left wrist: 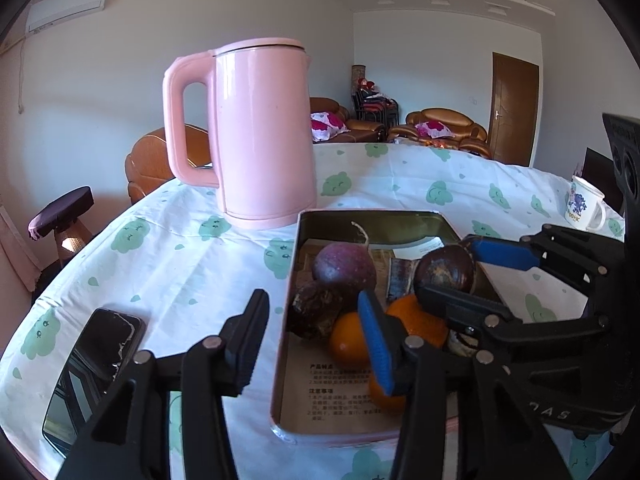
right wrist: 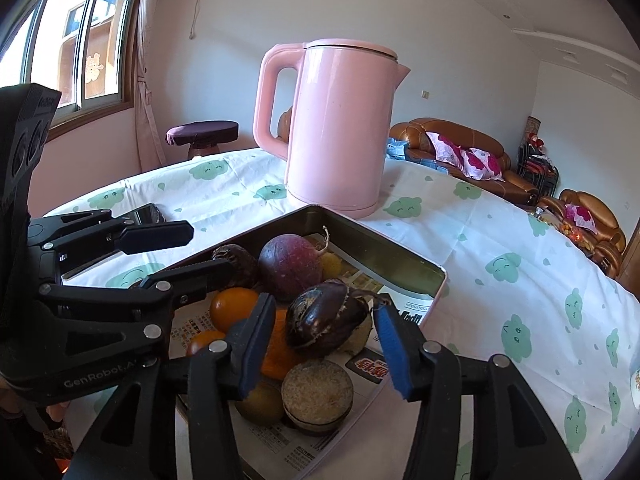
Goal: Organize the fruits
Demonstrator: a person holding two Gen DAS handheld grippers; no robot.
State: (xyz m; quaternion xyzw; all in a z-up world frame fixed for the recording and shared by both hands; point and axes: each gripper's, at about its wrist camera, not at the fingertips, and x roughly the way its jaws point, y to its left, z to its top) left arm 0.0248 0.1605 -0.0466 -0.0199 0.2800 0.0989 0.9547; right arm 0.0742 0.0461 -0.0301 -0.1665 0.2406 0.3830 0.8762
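1. Where the fruits are gathered, a shallow rectangular metal tin (right wrist: 404, 264) lined with printed paper sits on the table (right wrist: 500, 232); it holds every fruit in sight.
2. Among them, seen from the right wrist, a dark wrinkled passion fruit (right wrist: 324, 320) rests on top of the pile, with a rounder purple passion fruit (right wrist: 290, 266) behind it and another dark one (right wrist: 236, 262) to the left.
3. Oranges (right wrist: 232, 308) lie lower in the pile, and a tan, flat-topped round fruit (right wrist: 316, 392) sits at the near edge beside a brownish one.
4. Facing that pile, the right gripper (right wrist: 320, 340) has its blue-padded jaws partly apart, 1 on each side of the top passion fruit; the pads do not press on it, so nothing is held.
5. Seen from its own camera, the left gripper (left wrist: 316, 338) is also partly open and empty: its right finger reaches over the tin near an orange (left wrist: 344, 340), while its left finger hangs over the cloth outside the tin wall.
6. Behind the tin, a pink kettle (left wrist: 260, 132) stands upright, close to the far wall of the tin.
7. Left of the tin, a dark phone (left wrist: 100, 360) with a cracked screen lies flat on the white cloth printed with green clouds.
8. Far to the right, a white mug (left wrist: 584, 208) stands near the table edge.
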